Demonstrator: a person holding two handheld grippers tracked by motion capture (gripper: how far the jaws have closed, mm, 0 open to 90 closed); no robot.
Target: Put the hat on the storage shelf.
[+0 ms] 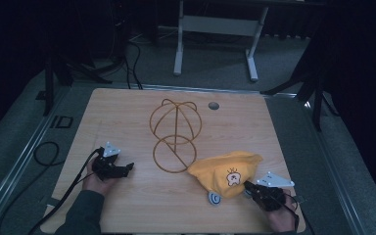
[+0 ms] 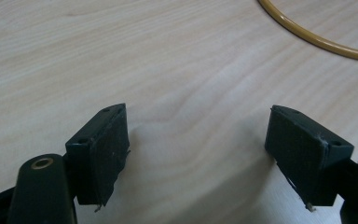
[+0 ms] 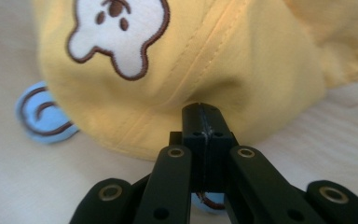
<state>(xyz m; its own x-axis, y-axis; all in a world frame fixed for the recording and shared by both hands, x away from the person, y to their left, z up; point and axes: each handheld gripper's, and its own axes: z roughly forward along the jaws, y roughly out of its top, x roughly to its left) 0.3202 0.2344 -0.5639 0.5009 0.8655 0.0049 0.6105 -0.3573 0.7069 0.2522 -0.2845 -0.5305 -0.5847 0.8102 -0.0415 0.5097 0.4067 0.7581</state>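
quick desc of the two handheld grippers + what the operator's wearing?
Both grippers, left and right, are black linkage bodies with flat rectangular textured pads, brass-ringed pivot holes, and a grey three-cornered plate on top. A black cable trails from the left one. Left forearm wears a dark grey sleeve.

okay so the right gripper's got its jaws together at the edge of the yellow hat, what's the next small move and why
Probably lift the right gripper slightly to check the grip. Its jaws are closed at the yellow hat's edge, with fabric seemingly pinched. The wire hat stand stands apart, left of the hat, and the left gripper is open over bare table, free to help.
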